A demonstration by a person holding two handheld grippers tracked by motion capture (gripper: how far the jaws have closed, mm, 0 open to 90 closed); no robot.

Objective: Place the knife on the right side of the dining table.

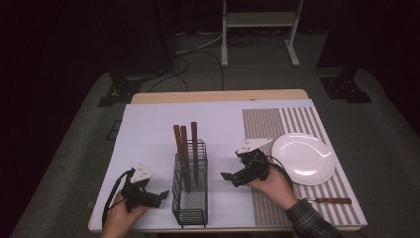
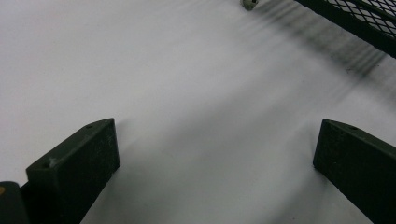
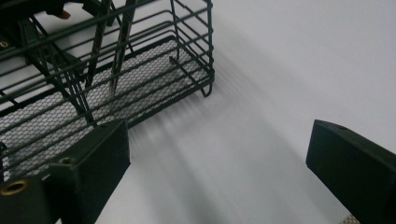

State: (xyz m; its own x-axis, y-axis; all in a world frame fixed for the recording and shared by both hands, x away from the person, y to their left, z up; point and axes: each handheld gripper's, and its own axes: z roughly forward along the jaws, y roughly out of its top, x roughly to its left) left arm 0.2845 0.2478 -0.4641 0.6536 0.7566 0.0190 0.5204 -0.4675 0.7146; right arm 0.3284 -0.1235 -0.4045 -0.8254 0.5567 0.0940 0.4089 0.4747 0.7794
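A black wire basket (image 1: 190, 198) stands near the table's front edge, with three wooden-handled utensils (image 1: 186, 141) upright in its far end. My left gripper (image 1: 159, 196) rests low to the basket's left, open, and its jaws (image 2: 215, 154) hold nothing over the white sheet; the basket's corner (image 2: 369, 21) shows ahead. My right gripper (image 1: 229, 177) is to the basket's right, pointing toward it, and is also open (image 3: 217, 158) with nothing between the jaws. The basket (image 3: 154, 79) and the utensils' metal stems (image 3: 119, 46) lie just beyond its jaws.
A white plate (image 1: 303, 157) sits on a striped placemat (image 1: 265, 129) at the right. A wooden-handled utensil (image 1: 329, 201) lies on the mat near the front right corner. A white sheet (image 1: 148, 129) covers the left of the table.
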